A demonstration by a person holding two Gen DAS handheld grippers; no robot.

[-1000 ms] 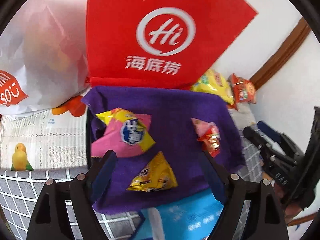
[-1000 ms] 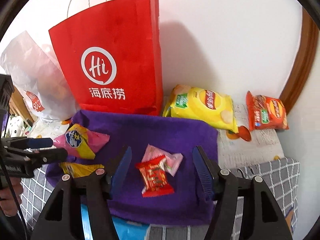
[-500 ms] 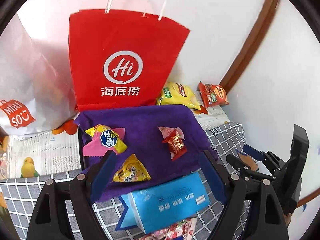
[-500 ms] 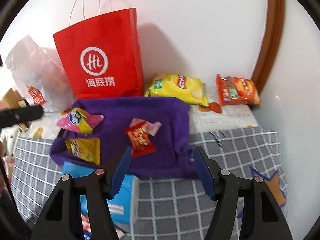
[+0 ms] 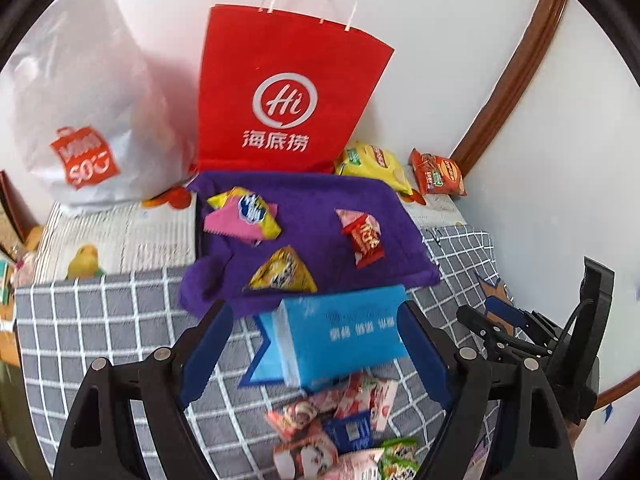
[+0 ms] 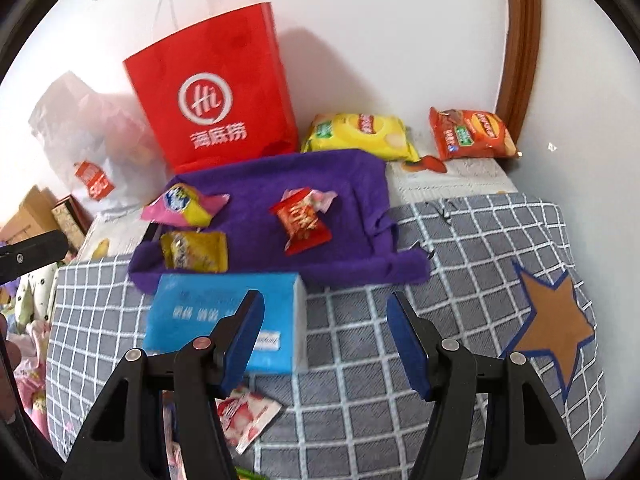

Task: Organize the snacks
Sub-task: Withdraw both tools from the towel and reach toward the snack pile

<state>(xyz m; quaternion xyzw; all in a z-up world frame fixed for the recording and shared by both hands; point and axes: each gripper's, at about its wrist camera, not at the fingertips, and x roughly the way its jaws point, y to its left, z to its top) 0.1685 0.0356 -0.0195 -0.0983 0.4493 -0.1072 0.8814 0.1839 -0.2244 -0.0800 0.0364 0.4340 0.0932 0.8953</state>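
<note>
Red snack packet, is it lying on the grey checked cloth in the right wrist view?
No, the red snack packet lies on the purple towel, overlapping a pink wrapper, up beyond the grey checked cloth.

Open checked cloth (image 6: 460, 280) right of blue tissue pack (image 6: 224, 320): free passage toward purple towel (image 6: 320, 184). Tissue pack blocking towel's near edge on left. Red paper bag (image 5: 288, 92) and white plastic bag (image 5: 92, 112) walling off back. Loose snack packets (image 5: 340, 424) cluttering ground just before tissue pack.
</note>
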